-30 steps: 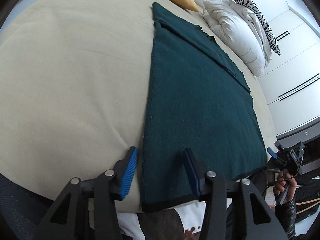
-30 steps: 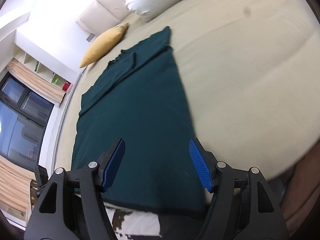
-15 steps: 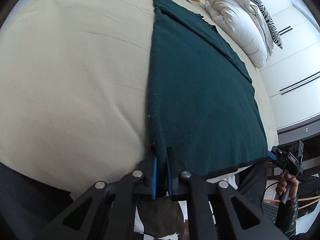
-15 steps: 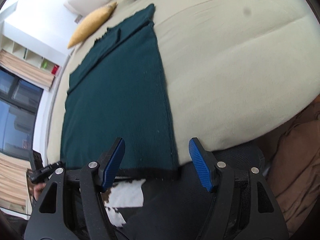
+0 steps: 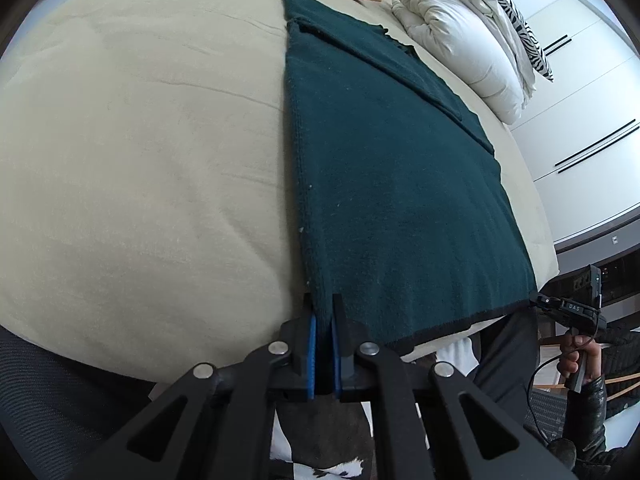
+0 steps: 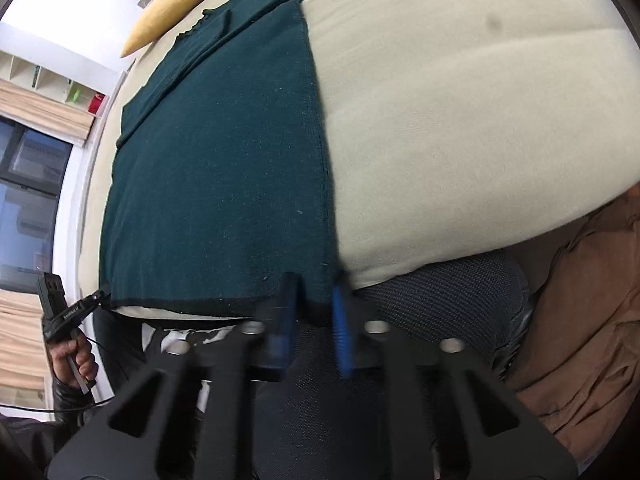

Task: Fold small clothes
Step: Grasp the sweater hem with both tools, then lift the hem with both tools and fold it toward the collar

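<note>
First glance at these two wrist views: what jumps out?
A dark green garment spread flat on the beige bed, near hem at the bed's edge. The left claw is shut on its near left corner; the right claw, blurred, has just been closing on the near right corner. A yellow cushion and white pillows lie beyond.

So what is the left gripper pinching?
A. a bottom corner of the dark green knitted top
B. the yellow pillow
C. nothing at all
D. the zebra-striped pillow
A: the left gripper is shut on the near bottom corner of the dark green knitted top, which lies flat on the beige bed.
</note>
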